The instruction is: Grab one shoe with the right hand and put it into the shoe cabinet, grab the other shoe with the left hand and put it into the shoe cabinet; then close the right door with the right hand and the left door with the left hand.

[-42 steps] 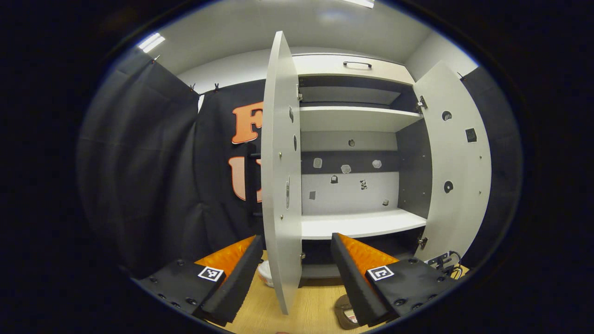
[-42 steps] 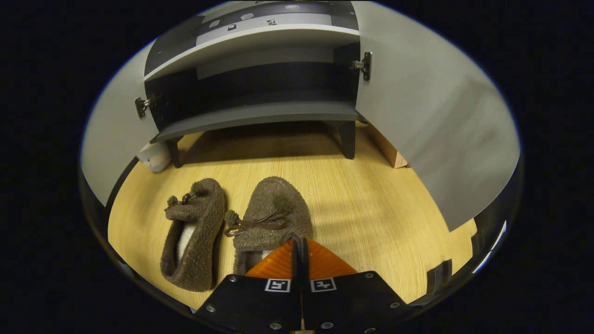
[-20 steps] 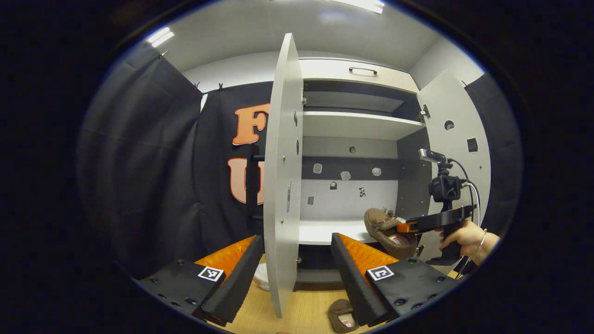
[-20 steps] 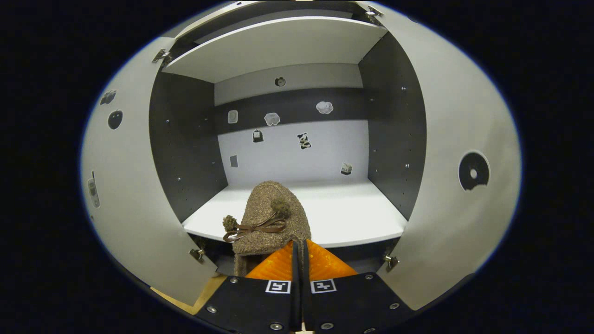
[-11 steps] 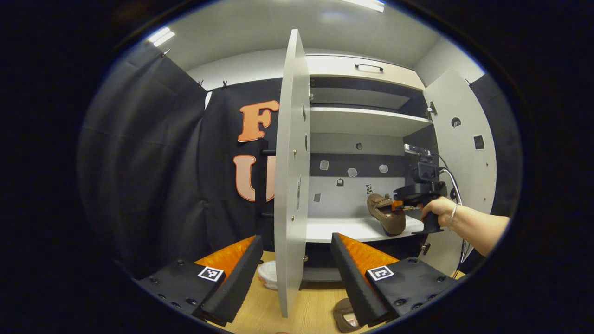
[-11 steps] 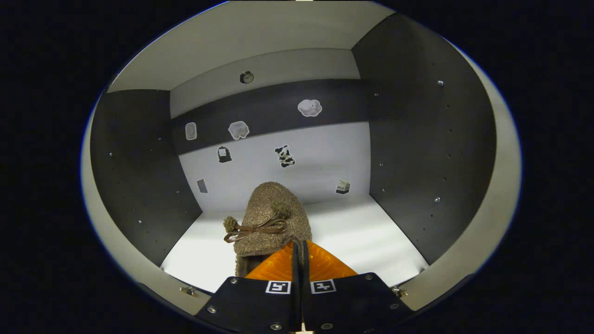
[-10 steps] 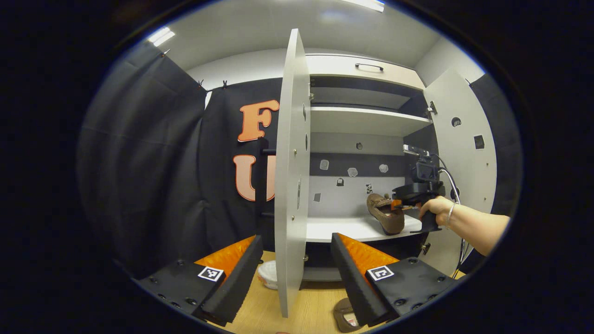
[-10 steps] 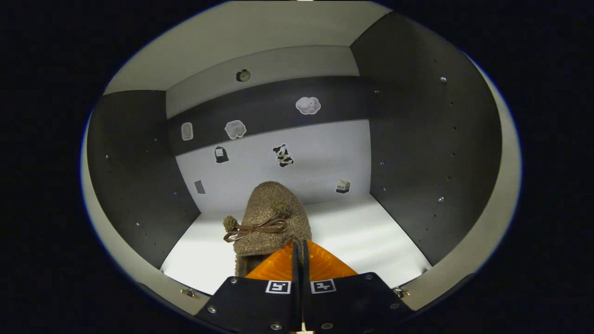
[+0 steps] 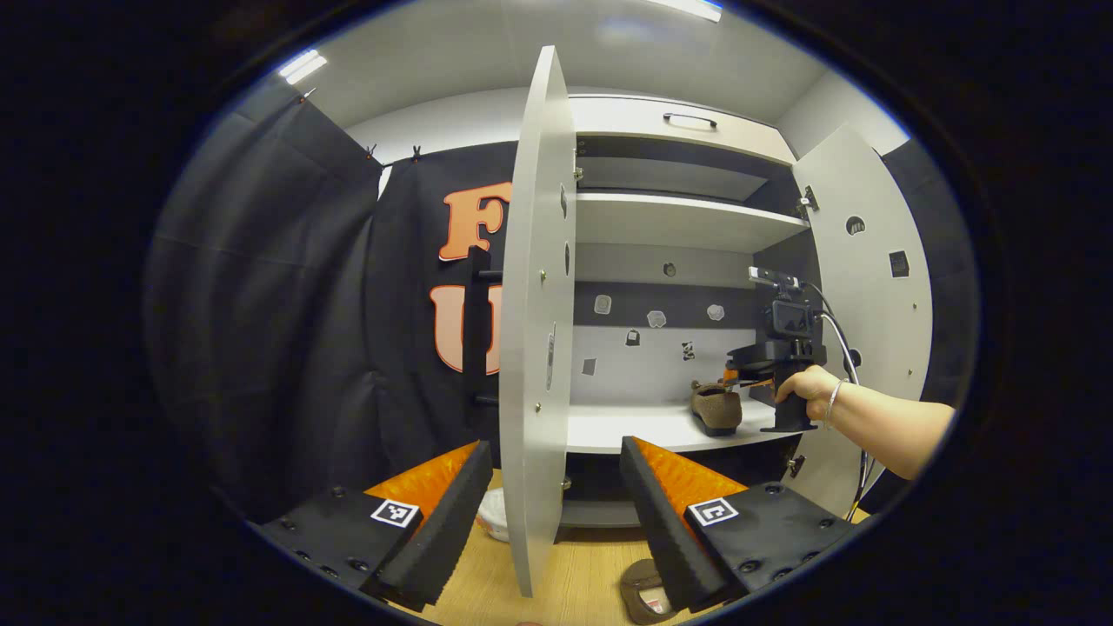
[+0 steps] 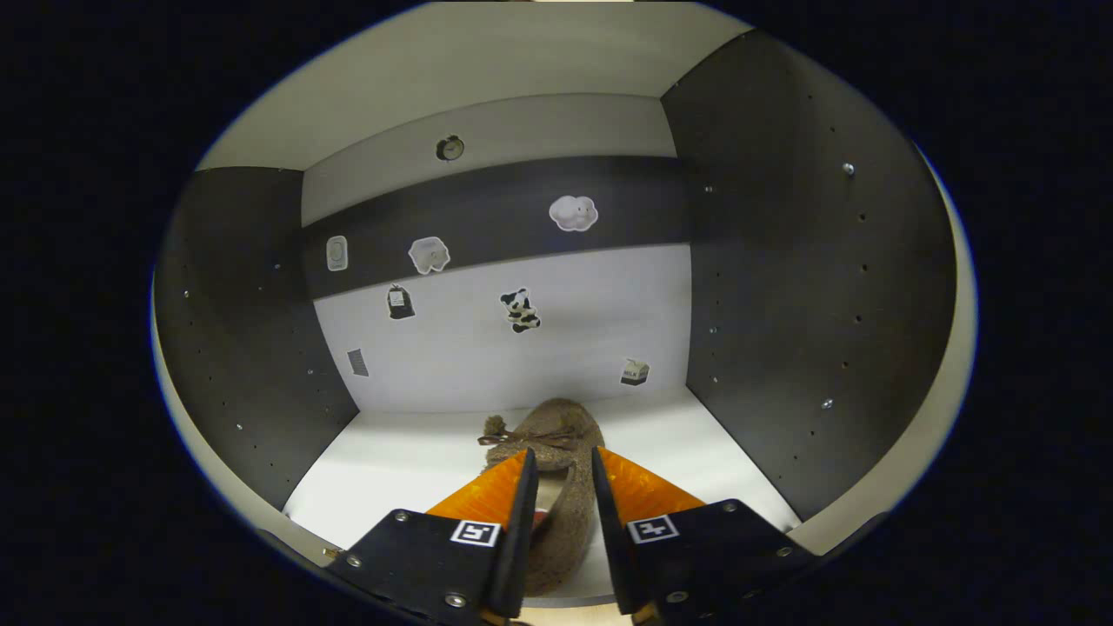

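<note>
One brown fuzzy shoe lies flat on the cabinet's white lower shelf, toe toward the back wall. My right gripper is open above its heel, and neither finger presses on it. In the left gripper view that shoe rests on the shelf, with the right gripper just over its heel. The other shoe is on the wood floor, partly hidden behind my finger. My left gripper hangs open and empty before the left door.
Both doors stand open; the right door is behind a person's forearm. An upper shelf and a drawer with a handle sit above. A white object lies on the floor by the cabinet's foot.
My right gripper carried the shoe from the floor into the cabinet, lowered it onto the shelf and opened. The left gripper stayed open and only drifted a little.
</note>
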A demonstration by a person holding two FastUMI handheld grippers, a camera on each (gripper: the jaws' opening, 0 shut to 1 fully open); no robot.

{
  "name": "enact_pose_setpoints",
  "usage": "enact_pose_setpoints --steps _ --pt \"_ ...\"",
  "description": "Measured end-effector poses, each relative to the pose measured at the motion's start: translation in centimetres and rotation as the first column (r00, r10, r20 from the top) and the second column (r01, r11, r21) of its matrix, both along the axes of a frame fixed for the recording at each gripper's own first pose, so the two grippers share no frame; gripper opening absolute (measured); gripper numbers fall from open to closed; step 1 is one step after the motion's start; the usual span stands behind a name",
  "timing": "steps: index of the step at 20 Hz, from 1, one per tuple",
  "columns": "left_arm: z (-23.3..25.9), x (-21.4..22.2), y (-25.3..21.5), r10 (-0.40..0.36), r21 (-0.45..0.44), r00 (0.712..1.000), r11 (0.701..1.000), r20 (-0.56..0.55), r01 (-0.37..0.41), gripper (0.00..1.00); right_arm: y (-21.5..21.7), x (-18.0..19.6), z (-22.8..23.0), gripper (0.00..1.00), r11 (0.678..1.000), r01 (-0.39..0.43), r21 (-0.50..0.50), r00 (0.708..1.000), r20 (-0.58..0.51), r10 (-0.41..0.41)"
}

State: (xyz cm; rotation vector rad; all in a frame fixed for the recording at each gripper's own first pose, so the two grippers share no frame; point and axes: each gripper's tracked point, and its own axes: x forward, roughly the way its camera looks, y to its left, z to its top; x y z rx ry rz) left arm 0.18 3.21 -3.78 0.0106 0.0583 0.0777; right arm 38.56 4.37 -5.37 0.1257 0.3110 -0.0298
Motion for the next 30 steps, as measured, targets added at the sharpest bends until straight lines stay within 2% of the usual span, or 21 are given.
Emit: enact_pose_setpoints --steps 3,7,8,13,17,19,21,22,24,26,29,30 --pt "-1.0 0.5 -1.3 -0.023 0.001 1.0 1.0 -0.019 0.023 0.97 0.0 -3.5 1.4 0.69 0.999 -0.012 -0.033 0.998 0.063 0.014" --pt "-1.5 0.4 -2.1 -0.018 0.029 1.0 0.999 -0.014 0.018 0.97 0.0 -9.1 2.7 0.9 0.998 -0.035 -0.047 0.99 0.132 0.041" --pt "-2.0 0.3 -2.8 -0.036 0.008 0.999 0.999 -0.024 0.036 0.94 -0.1 -10.5 3.1 0.92 0.998 -0.038 -0.048 0.988 0.147 0.045" --pt "-5.3 -0.3 -5.4 -0.085 -0.016 0.994 0.996 -0.075 0.084 0.97 -1.5 -17.4 3.9 0.92 0.997 -0.027 -0.069 0.976 0.215 0.041" --pt "-10.8 -0.4 -7.8 -0.128 -0.039 0.976 0.992 -0.174 0.123 0.99 -2.8 -22.7 3.5 0.92 0.996 -0.016 -0.087 0.972 0.234 0.036" --pt "-14.3 -0.5 -8.5 -0.133 -0.05 0.963 0.991 -0.236 0.125 0.97 -3.7 -24.8 2.8 0.92 0.995 -0.005 -0.099 0.972 0.231 0.028" --pt "-18.3 -0.7 -8.7 -0.13 -0.045 0.938 0.991 -0.321 0.122 0.99 -4.4 -26.7 2.1 0.92 0.994 0.006 -0.106 0.974 0.226 0.018" --pt "-20.3 -0.8 -8.8 -0.133 -0.047 0.924 0.991 -0.359 0.125 0.97 -4.8 -27.5 1.8 0.92 0.994 0.012 -0.106 0.974 0.225 0.013" --pt "-24.5 -1.1 -9.3 -0.144 -0.054 0.885 0.99 -0.444 0.133 0.99 -5.7 -29.0 0.9 0.92 0.995 0.027 -0.1 0.978 0.209 -0.006" --pt "-28.5 -1.6 -9.9 -0.154 -0.066 0.839 0.988 -0.522 0.14 0.98 -6.2 -30.4 0.5 0.92 0.995 0.032 -0.09 0.979 0.201 -0.013" --pt "-33.9 -2.6 -10.1 -0.159 -0.1 0.755 0.987 -0.636 0.124 0.98 -7.5 -32.1 0.2 0.92 0.995 0.054 -0.084 0.98 0.195 -0.036" --pt "-35.1 -2.7 -10.0 -0.157 -0.102 0.737 0.988 -0.657 0.12 0.98 -8.0 -32.5 0.1 0.92 0.994 0.065 -0.086 0.98 0.192 -0.047"
